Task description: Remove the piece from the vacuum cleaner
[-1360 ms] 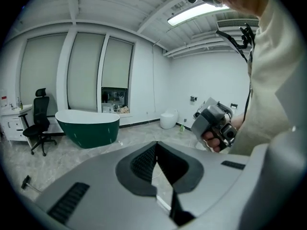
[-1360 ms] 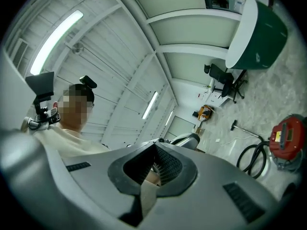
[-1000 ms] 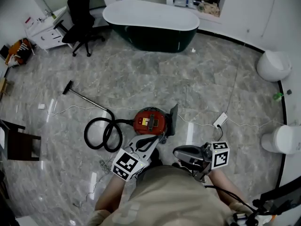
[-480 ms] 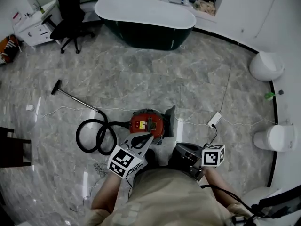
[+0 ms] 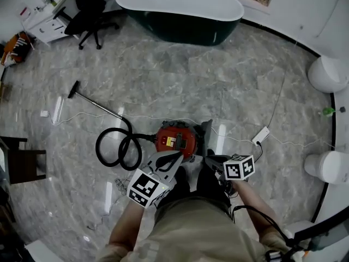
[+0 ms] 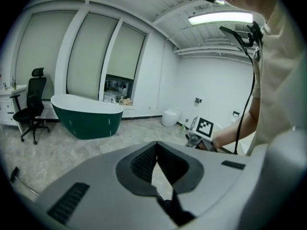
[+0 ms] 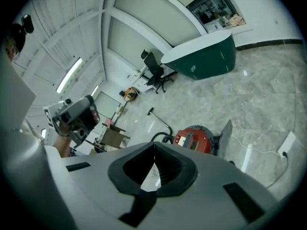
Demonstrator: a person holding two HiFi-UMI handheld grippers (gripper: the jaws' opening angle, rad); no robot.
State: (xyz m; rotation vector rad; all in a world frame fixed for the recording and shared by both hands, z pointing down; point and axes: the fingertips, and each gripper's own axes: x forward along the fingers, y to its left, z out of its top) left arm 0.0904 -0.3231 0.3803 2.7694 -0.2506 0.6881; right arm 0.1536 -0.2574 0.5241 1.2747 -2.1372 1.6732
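Observation:
The red vacuum cleaner (image 5: 176,140) sits on the marble floor, its black hose (image 5: 116,150) coiled to its left. A dark grey flap-like piece (image 5: 205,134) stands upright at its right side; in the right gripper view it shows as the grey piece (image 7: 225,134) beside the red vacuum cleaner (image 7: 194,139). My left gripper (image 5: 173,158) hovers just in front of the vacuum, shut and empty. My right gripper (image 5: 210,158) hangs near the flap, also shut with nothing held. Each gripper's jaws meet at the tips: left gripper (image 6: 156,143), right gripper (image 7: 154,144).
A green bathtub (image 5: 180,11) and a black office chair (image 5: 87,10) stand at the far side. The vacuum's wand (image 5: 94,104) lies to the left. A white power strip (image 5: 261,136) with its cable lies right of the vacuum. Toilets (image 5: 327,74) line the right wall.
The right gripper has moved forward and left, closer to the vacuum's right side. The left gripper stays in front of the vacuum. The head view has shifted slightly.

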